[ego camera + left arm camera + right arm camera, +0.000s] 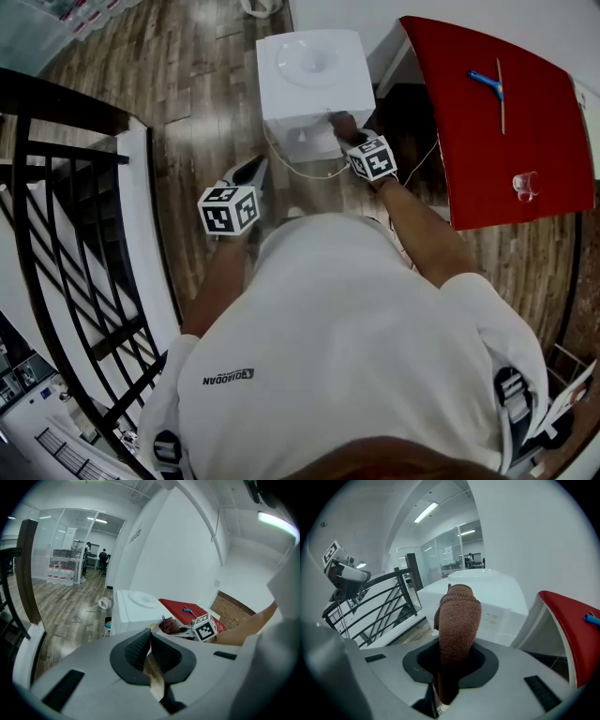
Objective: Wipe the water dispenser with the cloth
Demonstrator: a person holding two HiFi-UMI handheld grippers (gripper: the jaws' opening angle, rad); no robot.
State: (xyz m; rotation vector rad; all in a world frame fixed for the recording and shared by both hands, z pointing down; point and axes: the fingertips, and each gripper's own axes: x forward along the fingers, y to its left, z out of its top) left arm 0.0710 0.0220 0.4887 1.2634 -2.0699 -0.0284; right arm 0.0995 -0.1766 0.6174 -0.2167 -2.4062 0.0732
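Note:
A white water dispenser (314,80) stands on the wooden floor in front of me; it also shows in the left gripper view (136,609) and in the right gripper view (487,597). My right gripper (349,131) is shut on a brown cloth (457,625), held at the dispenser's front top edge. The cloth (343,125) looks like a dark bundle there, and it shows as a brown lump (169,626) in the left gripper view. My left gripper (251,176) hangs lower left of the dispenser, jaws together with nothing between them (150,651).
A red table (497,122) stands right of the dispenser, with a blue tool (487,82) and a small clear cup (525,185) on it. A black stair railing (66,234) runs along the left. A white cord (300,169) loops on the floor below the dispenser.

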